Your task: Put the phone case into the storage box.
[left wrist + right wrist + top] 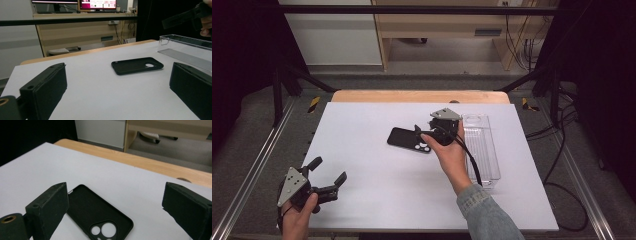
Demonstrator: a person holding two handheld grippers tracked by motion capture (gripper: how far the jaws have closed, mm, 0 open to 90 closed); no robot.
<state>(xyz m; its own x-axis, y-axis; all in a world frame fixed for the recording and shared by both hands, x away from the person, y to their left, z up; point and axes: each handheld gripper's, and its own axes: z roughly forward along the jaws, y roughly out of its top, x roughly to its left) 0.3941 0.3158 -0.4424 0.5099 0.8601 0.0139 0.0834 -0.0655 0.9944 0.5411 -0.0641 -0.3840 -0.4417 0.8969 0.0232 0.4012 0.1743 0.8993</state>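
A black phone case [408,139] lies inside-up near the middle of the white table, its camera cut-out toward me. My right gripper [432,126] hovers open just right of it; in the right gripper view the case [97,215] lies low between the spread jaws, closer to the left one, untouched. A clear phone case [482,147] lies lengthwise to the right of that hand. My left gripper [328,171] is open near the front left corner, holding nothing, and faces the black case [137,65] and the clear case [185,48] from a distance.
The white sheet [377,180] covers a wooden table [419,96] whose bare edge shows at the back. Metal rails run down both sides, and cables [562,145] lie on the floor at right. A dark bar crosses above the far end.
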